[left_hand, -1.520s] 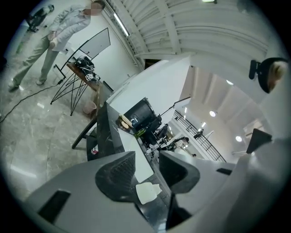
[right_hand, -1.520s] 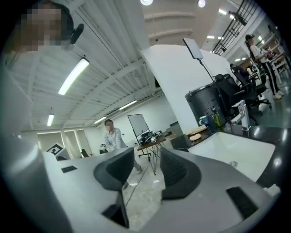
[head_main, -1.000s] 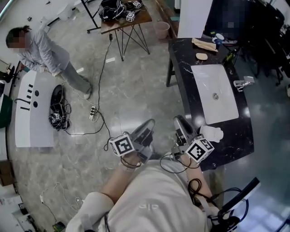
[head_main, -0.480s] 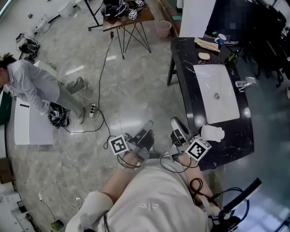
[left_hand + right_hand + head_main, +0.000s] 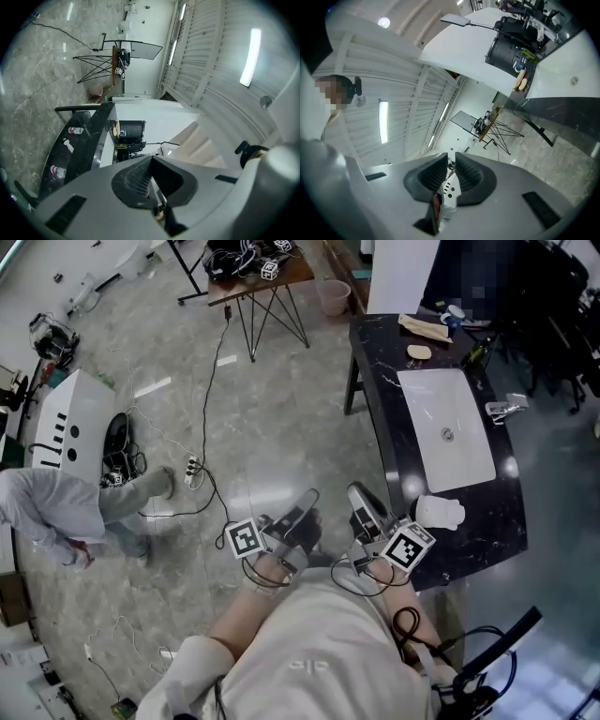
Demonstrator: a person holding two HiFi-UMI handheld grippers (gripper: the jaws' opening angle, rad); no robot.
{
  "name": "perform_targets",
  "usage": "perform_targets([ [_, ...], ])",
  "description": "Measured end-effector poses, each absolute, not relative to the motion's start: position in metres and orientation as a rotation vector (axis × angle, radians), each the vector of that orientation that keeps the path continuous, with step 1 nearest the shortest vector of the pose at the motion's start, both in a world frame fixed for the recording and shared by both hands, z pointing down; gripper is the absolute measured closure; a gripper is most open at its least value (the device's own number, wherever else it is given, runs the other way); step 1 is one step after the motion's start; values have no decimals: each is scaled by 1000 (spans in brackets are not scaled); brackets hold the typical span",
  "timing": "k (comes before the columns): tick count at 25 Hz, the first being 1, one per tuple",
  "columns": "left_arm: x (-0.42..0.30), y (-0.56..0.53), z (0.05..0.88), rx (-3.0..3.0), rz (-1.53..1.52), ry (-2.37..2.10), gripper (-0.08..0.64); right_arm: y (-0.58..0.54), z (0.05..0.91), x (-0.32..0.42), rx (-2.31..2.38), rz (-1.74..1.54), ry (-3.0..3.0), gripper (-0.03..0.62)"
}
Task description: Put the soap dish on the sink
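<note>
Sink basin (image 5: 452,457) seemingly clear; faucet (image 5: 502,410) alongside

Head overhead, gripper views level, sharing counter (image 5: 379,418)

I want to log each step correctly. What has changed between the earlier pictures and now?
The person in grey walked from beside the white panel toward the lower left of the head view. The left gripper and the right gripper closed their jaws on nothing; both are now shut. Both stay before the near end of the counter. The white object on it and the sink are unchanged.
</note>
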State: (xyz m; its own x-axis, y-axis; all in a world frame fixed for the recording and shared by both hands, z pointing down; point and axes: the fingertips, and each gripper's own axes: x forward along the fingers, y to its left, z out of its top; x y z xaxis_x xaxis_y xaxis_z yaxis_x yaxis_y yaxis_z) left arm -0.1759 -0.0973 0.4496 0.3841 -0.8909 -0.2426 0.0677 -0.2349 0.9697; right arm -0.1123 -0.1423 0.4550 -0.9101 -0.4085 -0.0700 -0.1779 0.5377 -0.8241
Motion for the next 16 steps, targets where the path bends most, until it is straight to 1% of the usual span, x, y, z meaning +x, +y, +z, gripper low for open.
perform_targets([
  [16, -169, -110, 450, 1494, -1122, -729, 552, -153, 454, -97, -509, -1310, 2494, 528],
])
